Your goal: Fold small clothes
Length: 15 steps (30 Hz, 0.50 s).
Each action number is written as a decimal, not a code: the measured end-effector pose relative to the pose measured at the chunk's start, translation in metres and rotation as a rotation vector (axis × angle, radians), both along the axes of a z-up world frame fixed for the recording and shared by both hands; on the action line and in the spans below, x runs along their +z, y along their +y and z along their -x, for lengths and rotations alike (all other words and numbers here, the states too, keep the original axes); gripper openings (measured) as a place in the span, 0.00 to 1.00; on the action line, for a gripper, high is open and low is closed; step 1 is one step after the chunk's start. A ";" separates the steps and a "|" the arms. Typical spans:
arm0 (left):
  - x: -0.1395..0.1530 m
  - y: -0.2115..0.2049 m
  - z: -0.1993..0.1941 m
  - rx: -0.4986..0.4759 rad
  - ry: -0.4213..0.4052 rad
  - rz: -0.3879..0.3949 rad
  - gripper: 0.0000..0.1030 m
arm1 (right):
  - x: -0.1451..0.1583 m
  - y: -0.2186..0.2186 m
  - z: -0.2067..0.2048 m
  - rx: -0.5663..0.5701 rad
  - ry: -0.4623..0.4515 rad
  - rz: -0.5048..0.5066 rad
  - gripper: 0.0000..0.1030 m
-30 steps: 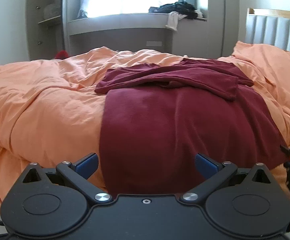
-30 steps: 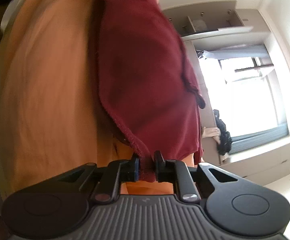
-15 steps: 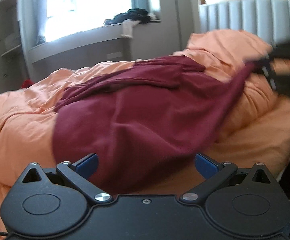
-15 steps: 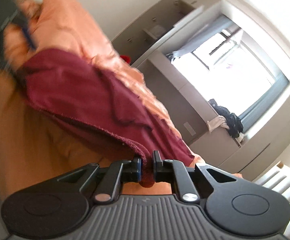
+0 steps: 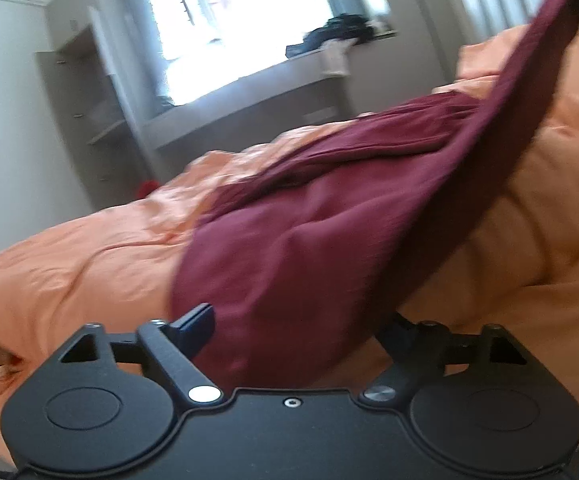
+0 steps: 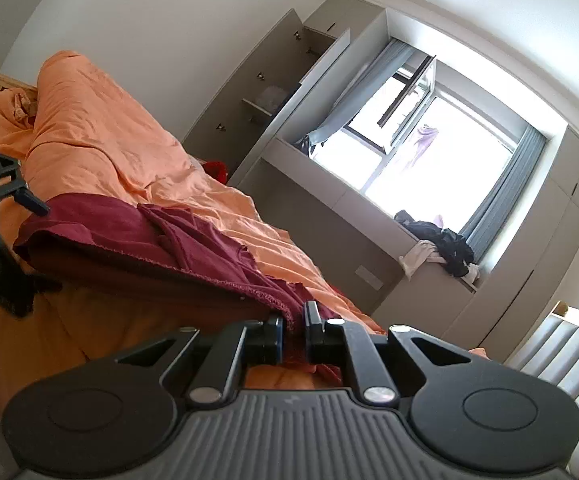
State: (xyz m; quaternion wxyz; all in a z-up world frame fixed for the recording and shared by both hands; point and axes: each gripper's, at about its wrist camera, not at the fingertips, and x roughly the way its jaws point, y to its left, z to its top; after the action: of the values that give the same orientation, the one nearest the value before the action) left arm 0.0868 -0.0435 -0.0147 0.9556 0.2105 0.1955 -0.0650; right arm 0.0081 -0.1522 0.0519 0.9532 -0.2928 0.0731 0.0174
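Dark red knit garment (image 5: 329, 216) lies on the rumpled orange duvet (image 5: 69, 264), one hem corner lifted off it. Right gripper (image 6: 293, 330): jaws clamped on that corner. Left gripper (image 5: 289, 320): jaws wide, straddling the near hem.

One maroon garment (image 5: 329, 240); one orange duvet (image 5: 89, 264); two grippers, left gripper (image 5: 297, 320) and right gripper (image 6: 293, 330); one window (image 6: 429, 152); one dark clothes heap (image 6: 445, 246) on sill.

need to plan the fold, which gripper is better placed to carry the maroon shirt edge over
Right. The right gripper is shut on the maroon shirt, its hem lifted off the orange duvet. The left gripper is open, holding nothing.
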 end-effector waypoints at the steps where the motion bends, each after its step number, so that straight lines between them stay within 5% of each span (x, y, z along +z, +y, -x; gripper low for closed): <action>1: 0.001 0.004 -0.001 0.022 -0.007 -0.005 0.80 | 0.001 -0.001 0.001 -0.003 -0.006 -0.007 0.10; 8: 0.011 0.025 0.013 0.106 -0.061 -0.020 0.67 | 0.010 -0.008 0.001 -0.009 -0.040 -0.032 0.09; 10: 0.013 0.027 0.018 0.093 -0.044 -0.019 0.47 | 0.012 -0.007 0.000 -0.008 -0.047 -0.031 0.09; 12: 0.011 0.026 0.022 0.080 -0.012 -0.018 0.41 | 0.013 -0.007 -0.001 -0.009 -0.056 -0.034 0.09; 15: 0.004 0.025 0.024 0.080 0.005 -0.033 0.40 | 0.017 -0.007 -0.002 -0.005 -0.063 -0.048 0.09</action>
State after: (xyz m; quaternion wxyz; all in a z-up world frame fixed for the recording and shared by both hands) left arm 0.0628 -0.0182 -0.0104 0.9533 0.2182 0.2074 -0.0241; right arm 0.0106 -0.1596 0.0687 0.9619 -0.2699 0.0432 0.0075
